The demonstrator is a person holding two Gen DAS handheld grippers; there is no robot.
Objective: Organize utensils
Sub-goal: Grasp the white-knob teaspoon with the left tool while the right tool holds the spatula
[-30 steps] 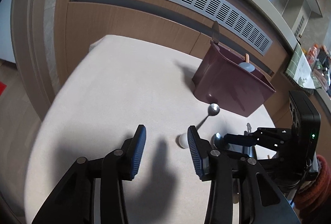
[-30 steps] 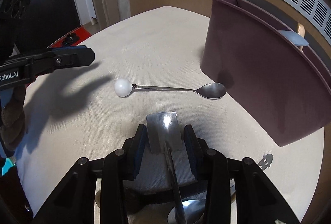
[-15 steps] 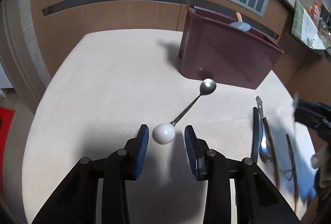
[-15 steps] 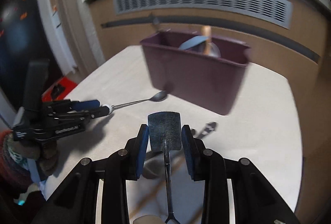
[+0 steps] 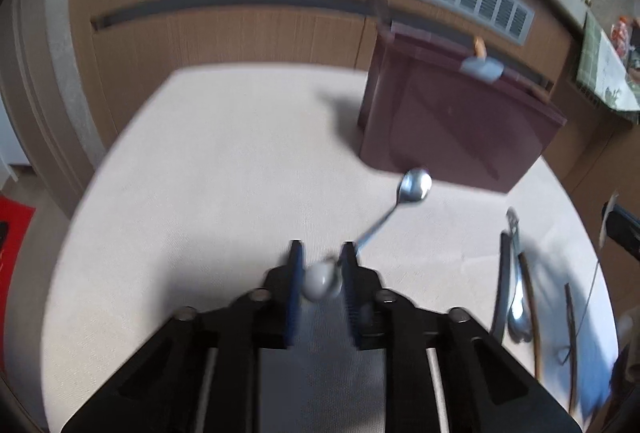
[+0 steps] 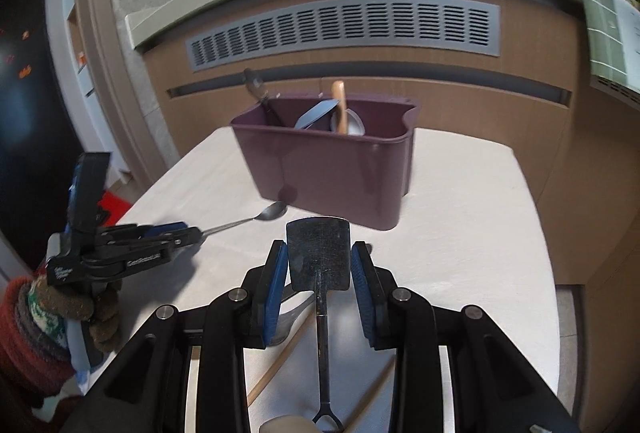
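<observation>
A metal spoon [image 5: 416, 185] with a white ball end [image 5: 322, 279] lies on the cream tablecloth, its bowl near the maroon organizer [image 5: 452, 129]. My left gripper [image 5: 322, 249] is shut on that ball end, both blue pads pressing it. The right wrist view shows the left gripper [image 6: 192, 233] low at the left, with the spoon [image 6: 272, 211] sticking out toward the organizer [image 6: 332, 177]. My right gripper [image 6: 319, 247] is shut on the blade of a small metal spatula [image 6: 322, 333], held above the table in front of the organizer, handle trailing back.
Several loose utensils [image 5: 516, 293] lie in a row at the table's right, including a dark knife and thin sticks. The organizer holds a wooden handle [image 6: 339, 105], a pale blue spoon and a knife. A wooden cabinet with a grey vent grille [image 6: 344, 29] stands behind.
The left jaws slid around the spoon's white ball and closed on it. The right gripper rose and turned with the spatula, from low over the table to facing the organizer.
</observation>
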